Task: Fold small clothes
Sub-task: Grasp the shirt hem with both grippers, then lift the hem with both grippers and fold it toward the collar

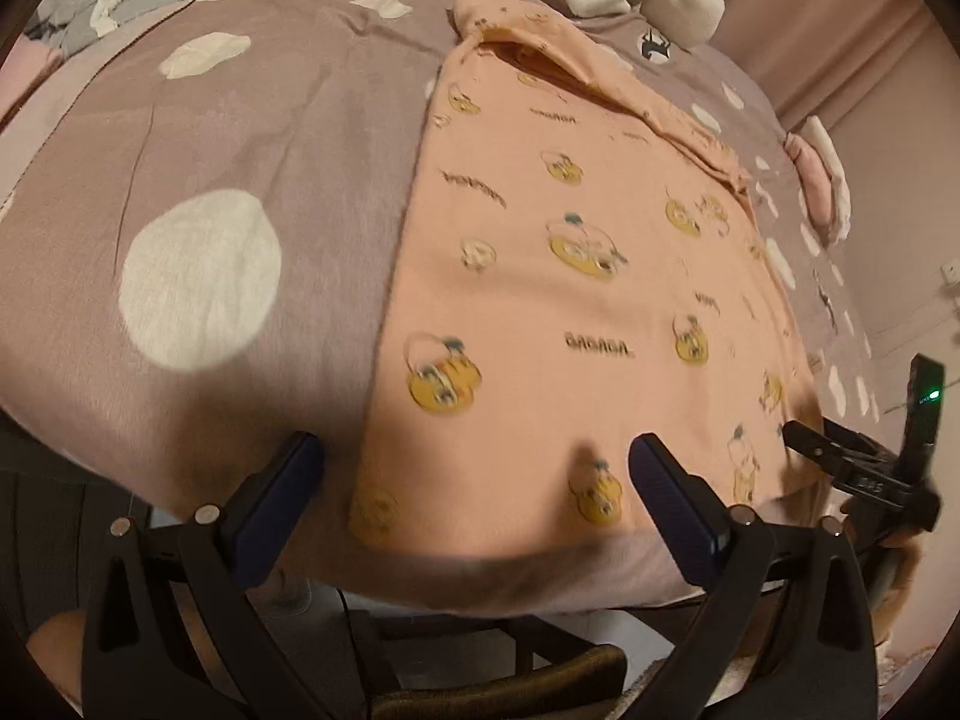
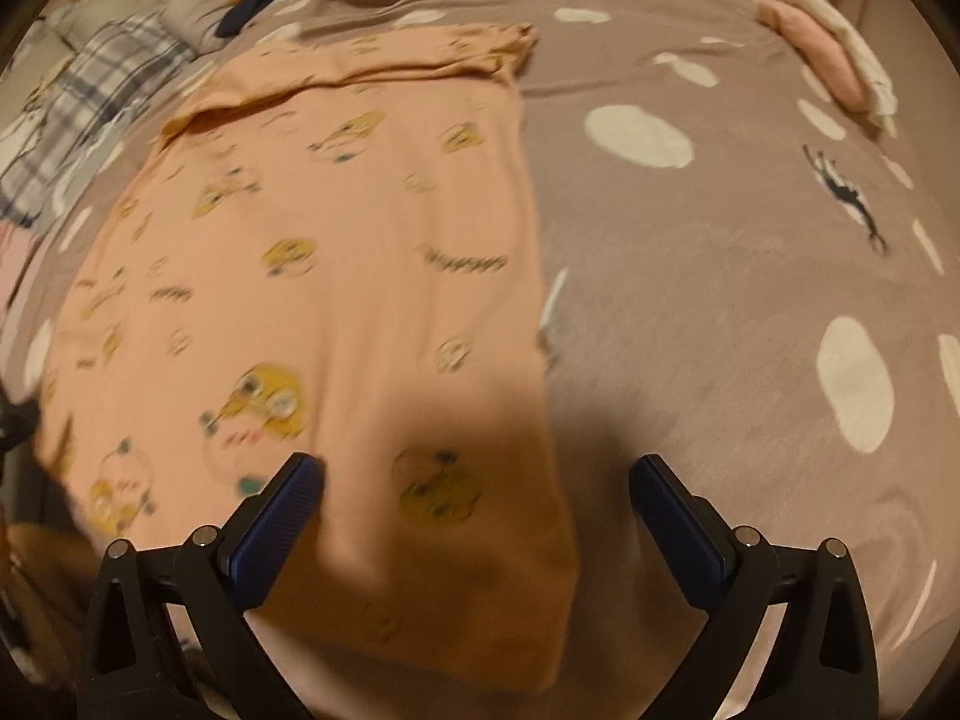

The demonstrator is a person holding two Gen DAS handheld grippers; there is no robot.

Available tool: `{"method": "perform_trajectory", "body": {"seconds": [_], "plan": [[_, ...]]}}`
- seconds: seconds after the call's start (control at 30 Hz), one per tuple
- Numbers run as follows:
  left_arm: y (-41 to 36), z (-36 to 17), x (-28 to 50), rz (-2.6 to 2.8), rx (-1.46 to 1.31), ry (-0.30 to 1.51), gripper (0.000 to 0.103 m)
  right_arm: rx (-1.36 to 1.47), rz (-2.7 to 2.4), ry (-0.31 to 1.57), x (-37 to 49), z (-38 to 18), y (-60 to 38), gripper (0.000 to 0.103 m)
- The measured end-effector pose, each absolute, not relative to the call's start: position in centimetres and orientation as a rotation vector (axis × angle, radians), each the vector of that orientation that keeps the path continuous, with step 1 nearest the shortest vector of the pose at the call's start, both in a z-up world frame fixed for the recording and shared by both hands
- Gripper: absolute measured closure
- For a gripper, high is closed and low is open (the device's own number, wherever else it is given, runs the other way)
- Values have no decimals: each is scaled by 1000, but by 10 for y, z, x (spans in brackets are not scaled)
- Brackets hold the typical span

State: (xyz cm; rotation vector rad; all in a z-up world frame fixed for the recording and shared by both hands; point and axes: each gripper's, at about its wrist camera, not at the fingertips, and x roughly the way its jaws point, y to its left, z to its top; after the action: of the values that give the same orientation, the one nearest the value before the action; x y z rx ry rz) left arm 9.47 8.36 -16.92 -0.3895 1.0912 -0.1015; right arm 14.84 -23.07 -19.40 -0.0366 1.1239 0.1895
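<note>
Peach shirt (image 1: 570, 300) lies under 2 wide-open, empty grippers (image 1: 477, 468) (image 2: 477, 480).

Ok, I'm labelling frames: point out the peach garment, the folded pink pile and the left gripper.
peach garment (image 1: 570, 300): left wrist view, middle of body.
folded pink pile (image 2: 822, 60): right wrist view, top fold.
left gripper (image 1: 477, 468): left wrist view, between fingertips.

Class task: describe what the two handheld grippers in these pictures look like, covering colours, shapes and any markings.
Both the left gripper and the right gripper have black angular arms with round silver pins, each carrying two flat fingers faced with dark blue textured pads. No sleeves or cables are clearly visible.
</note>
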Motion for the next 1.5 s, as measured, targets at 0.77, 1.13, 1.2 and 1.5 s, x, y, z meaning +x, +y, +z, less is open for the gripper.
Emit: {"method": "perform_trajectory", "body": {"seconds": [0.77,1.13,1.2,1.5], "plan": [[98,-166,88,-28,-460,1090,81,173,288,1147,137,-184,-239,35],[100,-161,85,-54,-495,1061,96,129,251,1047,136,-172,-245,91],[102,-161,85,-64,-529,1055,97,138,265,1029,134,-169,-246,92],[95,-139,92,-109,-518,982,98,182,281,878,127,-145,-254,95]]}}
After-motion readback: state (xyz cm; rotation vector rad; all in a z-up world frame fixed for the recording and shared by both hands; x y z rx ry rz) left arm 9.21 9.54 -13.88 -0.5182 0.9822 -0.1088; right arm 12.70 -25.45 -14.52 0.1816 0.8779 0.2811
